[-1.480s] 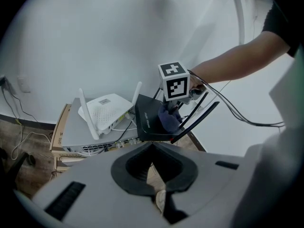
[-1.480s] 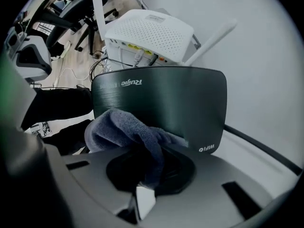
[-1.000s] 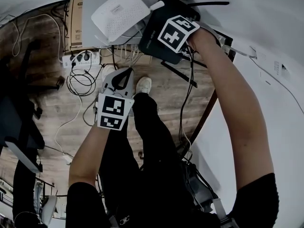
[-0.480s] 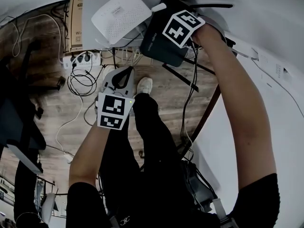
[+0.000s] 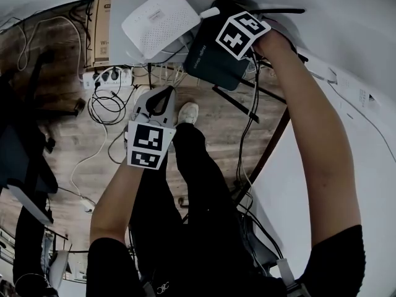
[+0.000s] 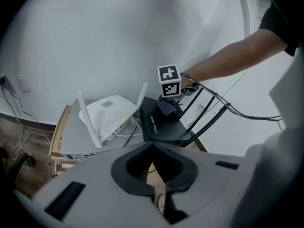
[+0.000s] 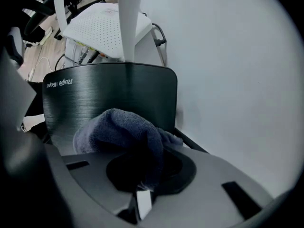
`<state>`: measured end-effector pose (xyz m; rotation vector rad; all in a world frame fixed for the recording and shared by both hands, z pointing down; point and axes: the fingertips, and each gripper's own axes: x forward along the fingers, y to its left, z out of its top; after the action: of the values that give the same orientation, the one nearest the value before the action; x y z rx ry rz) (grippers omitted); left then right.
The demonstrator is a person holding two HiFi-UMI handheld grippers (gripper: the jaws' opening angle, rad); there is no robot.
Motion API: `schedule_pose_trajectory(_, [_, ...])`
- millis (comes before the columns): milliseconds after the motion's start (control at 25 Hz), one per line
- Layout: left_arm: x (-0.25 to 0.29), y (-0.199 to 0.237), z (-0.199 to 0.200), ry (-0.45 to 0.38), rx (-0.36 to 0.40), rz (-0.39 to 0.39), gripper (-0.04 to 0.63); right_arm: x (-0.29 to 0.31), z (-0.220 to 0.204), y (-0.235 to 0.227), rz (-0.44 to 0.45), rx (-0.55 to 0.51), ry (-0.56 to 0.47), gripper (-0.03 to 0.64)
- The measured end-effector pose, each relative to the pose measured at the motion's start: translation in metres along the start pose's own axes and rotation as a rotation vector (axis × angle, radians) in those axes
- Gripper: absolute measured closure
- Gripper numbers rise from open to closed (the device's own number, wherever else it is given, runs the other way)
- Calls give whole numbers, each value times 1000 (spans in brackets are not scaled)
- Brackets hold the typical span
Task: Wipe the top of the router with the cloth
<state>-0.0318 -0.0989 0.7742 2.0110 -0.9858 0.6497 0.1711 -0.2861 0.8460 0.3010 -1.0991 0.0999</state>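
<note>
The right gripper (image 7: 138,196), jaws clamped on a bunched blue cloth (image 7: 118,127), held it on the black router (image 7: 95,96) top's right end (wiping apparently under way, much probably left). The left gripper (image 6: 153,170) hung closed and empty, well apart.

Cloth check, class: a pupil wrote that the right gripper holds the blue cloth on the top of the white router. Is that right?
Not quite. The right gripper holds the blue cloth on the top of the black router, not the white one; the right gripper view shows it.
</note>
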Motion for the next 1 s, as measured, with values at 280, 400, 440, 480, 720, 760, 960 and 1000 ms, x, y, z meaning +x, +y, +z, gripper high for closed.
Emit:
schedule_pose_trajectory(280, [-6, -5, 4, -33, -17, 28, 597, -1, -2, 0, -10, 42, -27, 601])
schedule_pose_trajectory(400, [-10, -10, 4, -46, -33, 32, 596, -5, -7, 0, 1, 103, -31, 601])
schedule_pose_trajectory(440, [-12, -10, 3, -47, -38, 34, 595, -9, -7, 1, -7, 102, -36, 601])
schedule_pose_trajectory(480, [-14, -11, 2, -46, -42, 37, 597, -14, -6, 2, -19, 91, -45, 601])
schedule_pose_trajectory(720, [-31, -12, 15, -98, -96, 69, 596, -65, -4, 5, -57, 147, -220, 600])
schedule_pose_trajectory(760, [-35, -11, 19, -111, -102, 75, 596, -76, -6, 2, -71, 173, -262, 601])
schedule_pose_trajectory(960, [-65, -11, 52, -205, -112, 120, 596, -150, -24, -8, -186, 259, -488, 601])
schedule_pose_trajectory(1000, [-73, -12, 61, -228, -101, 133, 597, -168, -30, -6, -203, 293, -541, 601])
